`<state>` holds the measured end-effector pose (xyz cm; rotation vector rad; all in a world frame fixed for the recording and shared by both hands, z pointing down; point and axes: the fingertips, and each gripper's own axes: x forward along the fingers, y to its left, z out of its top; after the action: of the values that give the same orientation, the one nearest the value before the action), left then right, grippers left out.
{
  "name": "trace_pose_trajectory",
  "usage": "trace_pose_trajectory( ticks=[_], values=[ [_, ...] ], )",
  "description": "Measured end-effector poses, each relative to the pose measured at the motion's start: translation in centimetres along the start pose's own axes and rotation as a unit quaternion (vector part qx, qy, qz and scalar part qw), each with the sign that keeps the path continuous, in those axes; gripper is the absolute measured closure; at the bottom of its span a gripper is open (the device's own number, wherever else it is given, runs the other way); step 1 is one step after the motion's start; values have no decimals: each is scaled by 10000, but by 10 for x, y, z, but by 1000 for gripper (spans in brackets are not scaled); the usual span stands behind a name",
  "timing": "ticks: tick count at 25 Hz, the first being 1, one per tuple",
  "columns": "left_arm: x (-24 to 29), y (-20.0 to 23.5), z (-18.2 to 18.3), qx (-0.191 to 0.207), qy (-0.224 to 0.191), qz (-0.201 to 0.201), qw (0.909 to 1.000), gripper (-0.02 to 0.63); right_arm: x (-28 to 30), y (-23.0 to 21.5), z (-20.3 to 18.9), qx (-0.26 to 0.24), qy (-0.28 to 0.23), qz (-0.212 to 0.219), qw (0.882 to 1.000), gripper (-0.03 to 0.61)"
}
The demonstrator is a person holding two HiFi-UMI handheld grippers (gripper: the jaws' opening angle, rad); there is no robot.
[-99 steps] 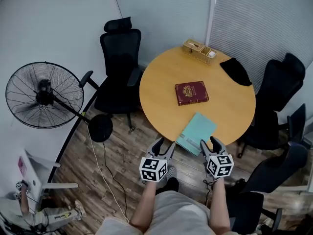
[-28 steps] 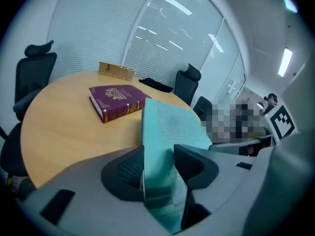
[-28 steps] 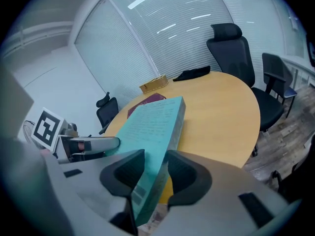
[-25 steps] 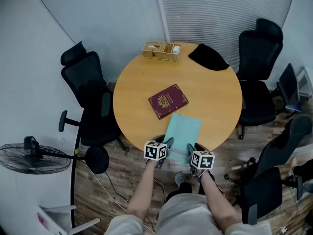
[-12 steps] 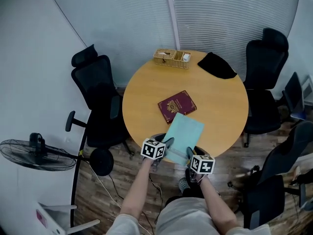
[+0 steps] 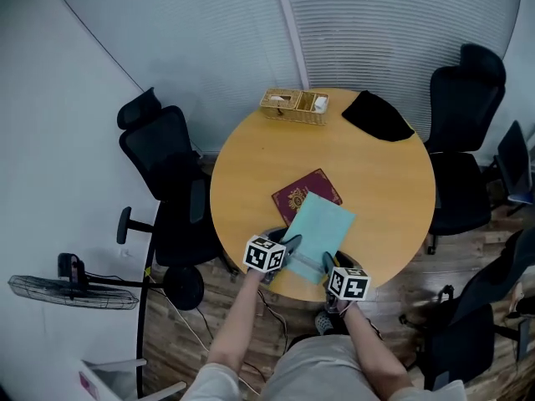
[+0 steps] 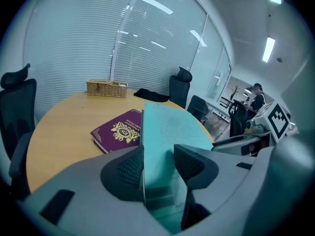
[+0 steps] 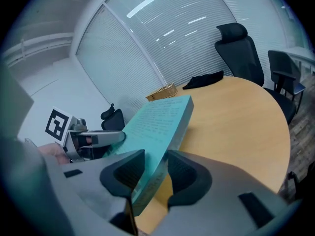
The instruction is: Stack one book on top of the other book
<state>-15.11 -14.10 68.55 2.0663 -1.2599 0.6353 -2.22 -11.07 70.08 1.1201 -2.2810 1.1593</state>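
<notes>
**Both grippers hold the teal book over the red one**

I have the left gripper (image 7: 157, 163) closed on the teal book (image 6: 322, 226). Its two fingers pinch the near left edge, one pad on each face of the book. The right gripper (image 8: 155, 168) does the same on the near right edge, and the book's thickness fills the gap between its fingers. In the right gripper view I see the left gripper on the far side of the book, gripping it too.

From my fingertips the teal book reaches away from me and stands clear of the table (image 6: 242, 165) at the end that I hold. In the head view its far end covers the near corner of the red book (image 6: 294, 194). I cannot tell if the two books touch there.

The red book lies flat on the table, just beyond the left fingers and a little to their left, cover up.

Well beyond both pairs of fingers, at the far rim of the table, there is a basket (image 6: 294, 105). A black cloth (image 6: 378, 117) lies to its right.
</notes>
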Motion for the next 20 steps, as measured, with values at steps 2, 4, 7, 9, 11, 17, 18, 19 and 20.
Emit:
trace_pose_trajectory(
  ticks=[2, 4, 7, 9, 11, 17, 18, 19, 20],
  values=[
    [9, 12, 17, 121, 28, -71, 9999, 408, 12, -1, 15, 68, -19, -16, 10000, 428],
    [13, 25, 30, 244, 67, -149, 9996, 408, 24, 4, 25, 162, -27, 38, 9999, 428],
    [18, 42, 51, 462, 64, -297, 9985, 408, 38, 11, 40, 296, -96, 130, 9994, 434],
    [24, 51, 64, 615, 67, -410, 9972, 408, 48, 13, 48, 339, -106, 151, 9993, 437],
    [29, 61, 72, 743, 100, -525, 9958, 408, 57, 18, 50, 304, -55, 170, 9994, 436],
    [38, 84, 87, 1049, 220, -1022, 9890, 408, 75, 39, 51, 277, -4, -4, 9996, 425],
    [41, 87, 90, 1126, 234, -1114, 9871, 408, 79, 41, 51, 339, -42, -79, 9994, 425],
    [43, 91, 93, 1207, 252, -1201, 9851, 408, 83, 43, 52, 416, -83, -161, 9990, 423],
    [46, 94, 95, 1291, 277, -1285, 9829, 408, 87, 44, 53, 497, -123, -238, 9984, 425]
  ],
)
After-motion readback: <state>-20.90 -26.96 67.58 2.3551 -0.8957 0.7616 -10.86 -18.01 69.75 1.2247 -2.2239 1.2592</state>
